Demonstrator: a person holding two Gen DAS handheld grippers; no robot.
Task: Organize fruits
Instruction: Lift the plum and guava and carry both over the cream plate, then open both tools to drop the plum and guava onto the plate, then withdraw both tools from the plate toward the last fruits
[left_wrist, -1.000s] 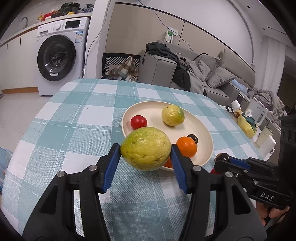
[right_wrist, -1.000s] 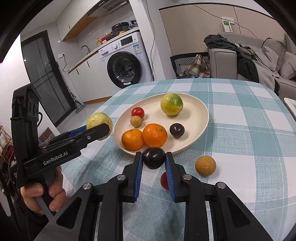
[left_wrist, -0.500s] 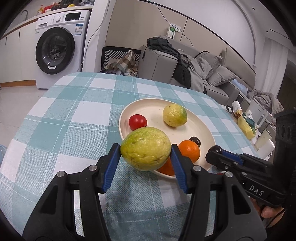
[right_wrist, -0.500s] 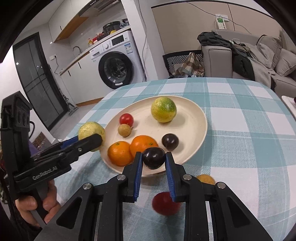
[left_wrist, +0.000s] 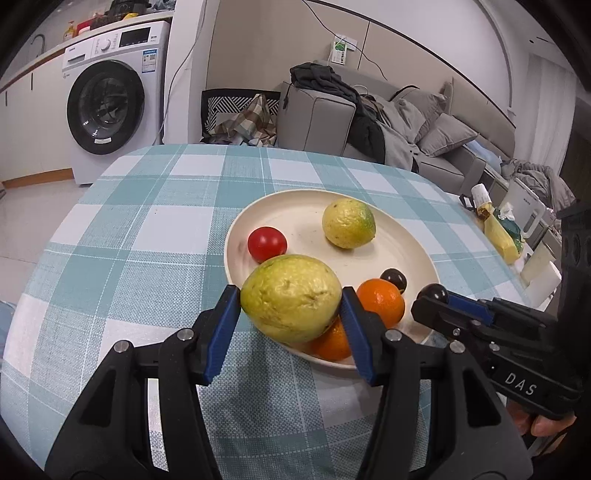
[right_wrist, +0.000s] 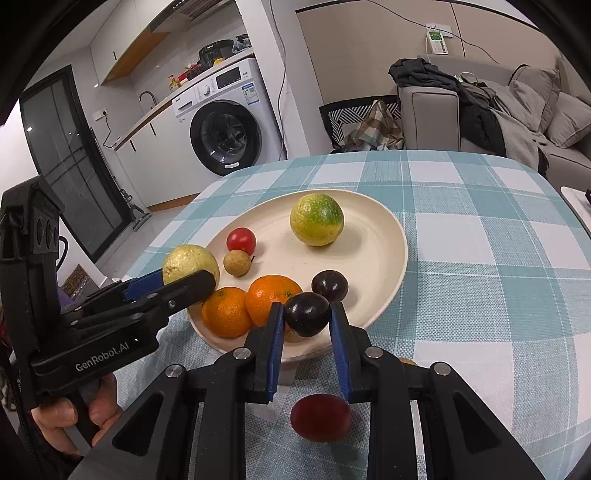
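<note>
1. Nearest, a red fruit lay unplaced on the tablecloth.
2. Then the right gripper clamped a dark plum, the left gripper a yellow-green guava, both at the plate rim.
3. Beyond, oranges, a tomato and a lime sat plated.

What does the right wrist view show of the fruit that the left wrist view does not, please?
Only the right wrist view shows the small tan fruit on the plate and the red fruit on the cloth beneath the right gripper. Only the left wrist view shows the yellow-green fruit full-face between the left gripper pads. Both show the tomato, two oranges and the held dark fruit.
</note>
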